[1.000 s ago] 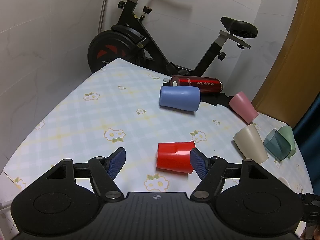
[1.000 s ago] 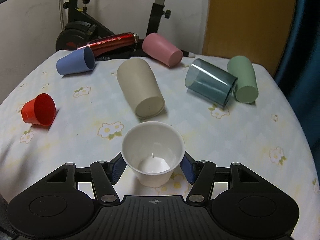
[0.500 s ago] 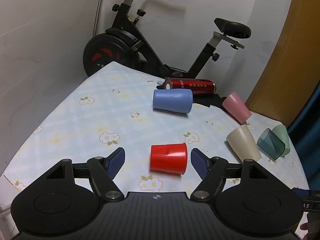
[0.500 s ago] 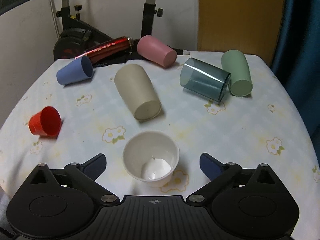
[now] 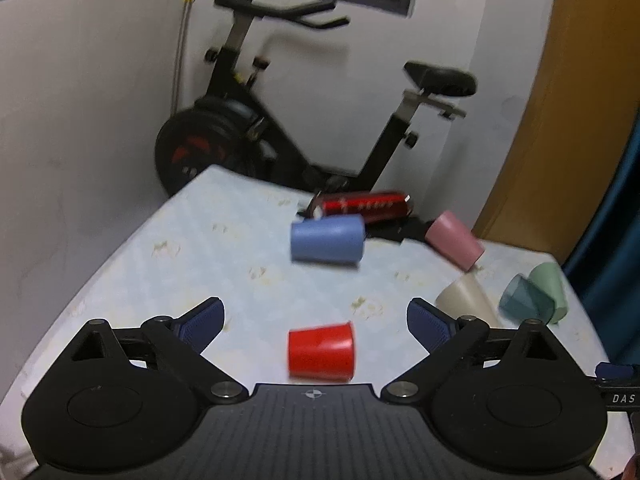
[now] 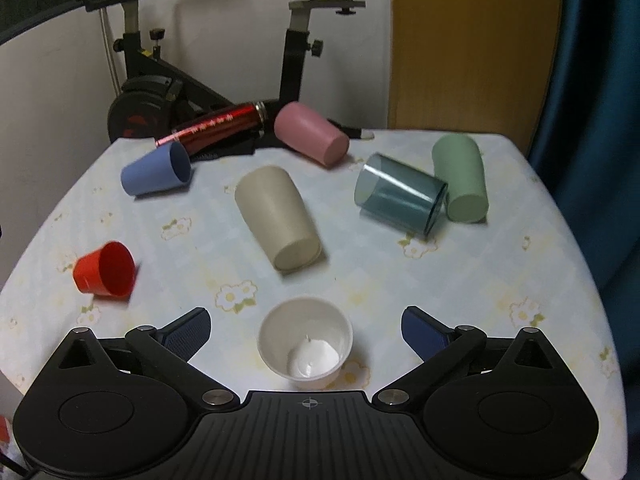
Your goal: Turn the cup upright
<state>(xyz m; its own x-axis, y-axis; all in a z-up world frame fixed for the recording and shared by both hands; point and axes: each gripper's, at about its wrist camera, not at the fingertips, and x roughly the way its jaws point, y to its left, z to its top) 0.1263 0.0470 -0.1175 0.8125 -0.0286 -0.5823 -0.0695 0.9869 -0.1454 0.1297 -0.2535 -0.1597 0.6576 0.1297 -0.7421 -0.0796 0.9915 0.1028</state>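
Observation:
A white cup (image 6: 305, 342) stands upright on the floral tablecloth, between the spread fingers of my right gripper (image 6: 306, 326), which is open and touches nothing. A red cup (image 5: 321, 351) lies on its side between the fingers of my left gripper (image 5: 316, 316), which is open and empty; it also shows in the right wrist view (image 6: 106, 267). Blue (image 6: 157, 170), beige (image 6: 278, 218), pink (image 6: 311, 134), clear teal (image 6: 400, 198) and green (image 6: 460, 178) cups lie on their sides further back.
A red metal bottle (image 6: 216, 126) lies at the table's far edge by the blue cup. An exercise bike (image 5: 280, 120) stands behind the table against the white wall. A wooden door (image 6: 472, 40) and a blue curtain (image 6: 600, 80) are at the right.
My right gripper let go of the white cup, opened wide and drew back. My left gripper opened wider and pulled back and up from the red cup.

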